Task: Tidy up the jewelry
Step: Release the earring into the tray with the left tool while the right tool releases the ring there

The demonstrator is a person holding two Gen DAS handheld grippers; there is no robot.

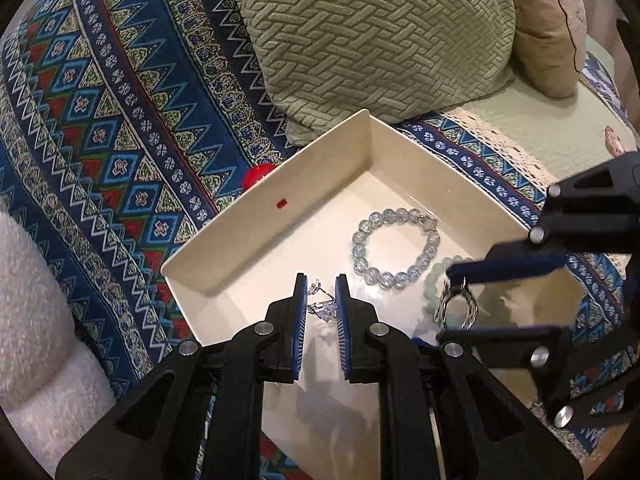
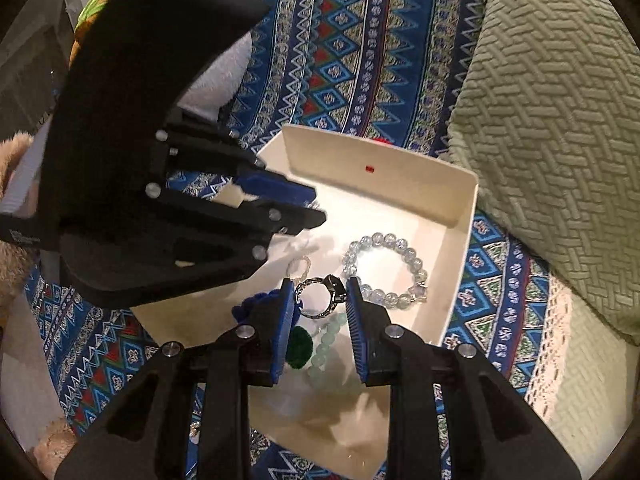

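Patterned blue fabric [image 1: 120,140] of a sofa carries a cream tray [image 1: 224,236], and nearest to each camera the jaws are busy above it: the left gripper [image 1: 321,300] is clamped on a thin silver piece [image 1: 320,308], and the right gripper [image 2: 320,300] is clamped on a dark-stone ring [image 2: 320,294]. Farther in the tray lie a pale green bracelet [image 2: 328,340] and a clear bead bracelet [image 1: 394,250], with a green cushion [image 1: 380,28] behind. I judge the two grippers are close together, so a bump could knock the small ring loose onto the soft fabric, where it hides easily.

The left claw [image 1: 321,298] grips a small silver trinket [image 1: 320,304] over the cream box [image 1: 256,216]; a clear bead bracelet [image 1: 394,254] lies at two o'clock.
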